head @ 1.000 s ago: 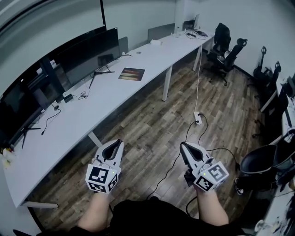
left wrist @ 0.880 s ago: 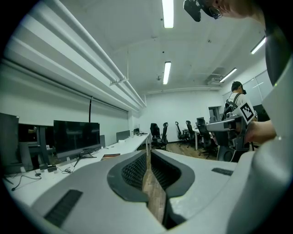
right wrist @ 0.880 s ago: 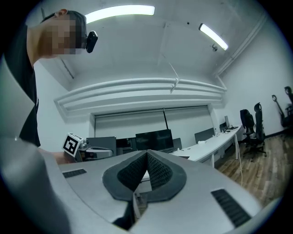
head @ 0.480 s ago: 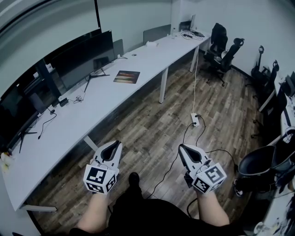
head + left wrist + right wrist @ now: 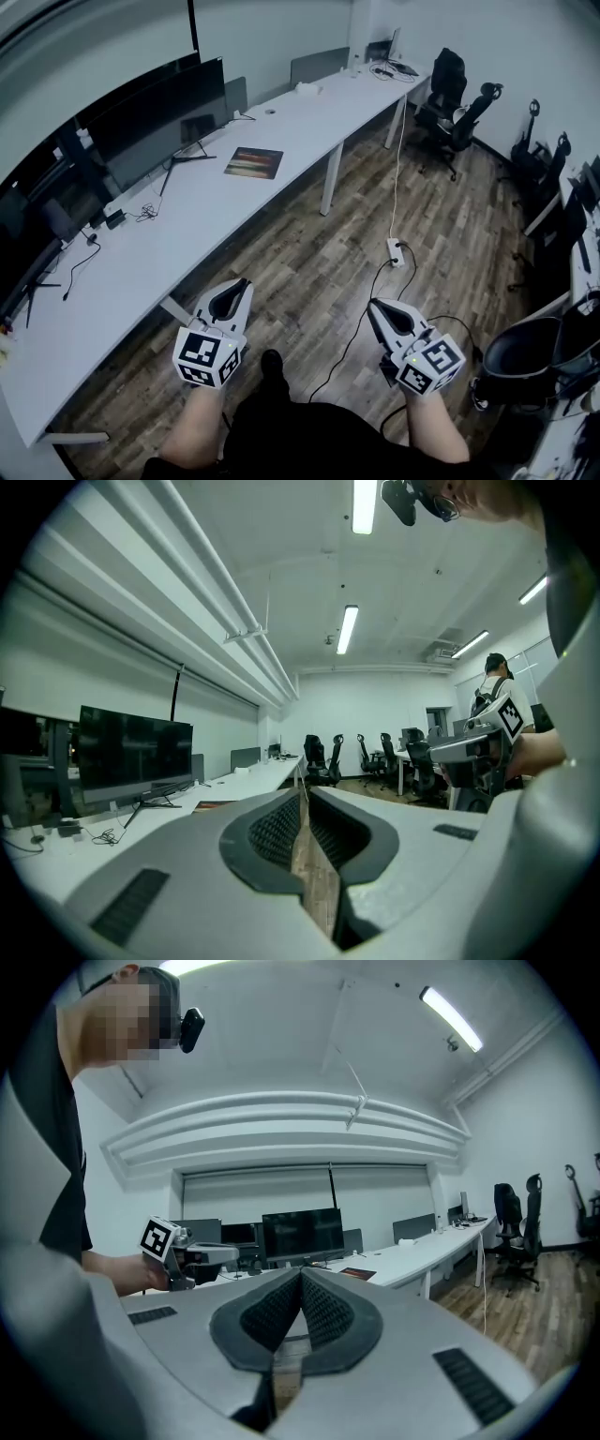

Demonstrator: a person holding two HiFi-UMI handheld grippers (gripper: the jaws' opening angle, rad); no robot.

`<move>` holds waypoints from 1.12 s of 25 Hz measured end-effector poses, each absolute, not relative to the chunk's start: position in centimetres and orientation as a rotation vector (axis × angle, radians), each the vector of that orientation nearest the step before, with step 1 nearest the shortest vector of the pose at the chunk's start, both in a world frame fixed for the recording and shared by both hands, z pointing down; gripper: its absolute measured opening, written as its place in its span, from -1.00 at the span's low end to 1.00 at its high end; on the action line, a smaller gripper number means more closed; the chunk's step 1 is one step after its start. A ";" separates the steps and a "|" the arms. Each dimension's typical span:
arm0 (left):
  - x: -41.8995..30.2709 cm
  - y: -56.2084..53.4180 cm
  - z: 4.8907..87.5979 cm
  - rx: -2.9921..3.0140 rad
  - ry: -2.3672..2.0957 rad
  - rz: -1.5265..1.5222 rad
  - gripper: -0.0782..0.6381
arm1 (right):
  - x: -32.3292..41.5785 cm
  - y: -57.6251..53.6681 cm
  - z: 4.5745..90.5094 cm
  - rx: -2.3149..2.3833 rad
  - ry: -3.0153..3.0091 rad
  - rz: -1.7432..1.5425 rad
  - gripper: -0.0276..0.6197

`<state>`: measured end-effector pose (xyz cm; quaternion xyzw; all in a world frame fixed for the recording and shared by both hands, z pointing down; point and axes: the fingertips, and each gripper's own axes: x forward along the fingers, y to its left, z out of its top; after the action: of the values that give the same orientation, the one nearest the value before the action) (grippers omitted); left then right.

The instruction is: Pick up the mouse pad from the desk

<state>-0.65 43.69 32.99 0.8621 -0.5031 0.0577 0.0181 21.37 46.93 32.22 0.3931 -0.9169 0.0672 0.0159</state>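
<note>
Currently, one mouse pad is seen flat on the long desk. Beside the desk, two tongs, the left gripper and the right gripper, are held clenched, empty.

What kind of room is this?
It looks like an office. A long white desk runs along the wall with dark monitors standing on it, and black office chairs are parked at the far end on a wooden floor.
</note>
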 end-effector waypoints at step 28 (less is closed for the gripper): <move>-16.0 18.9 35.2 2.659 -1.519 0.164 -0.74 | 5.0 21.6 32.5 1.203 -2.791 0.288 -0.91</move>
<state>-16.02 18.92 35.22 0.8665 -0.4949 0.0533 0.0374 4.97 21.63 32.55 0.3936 -0.9134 0.0943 0.0446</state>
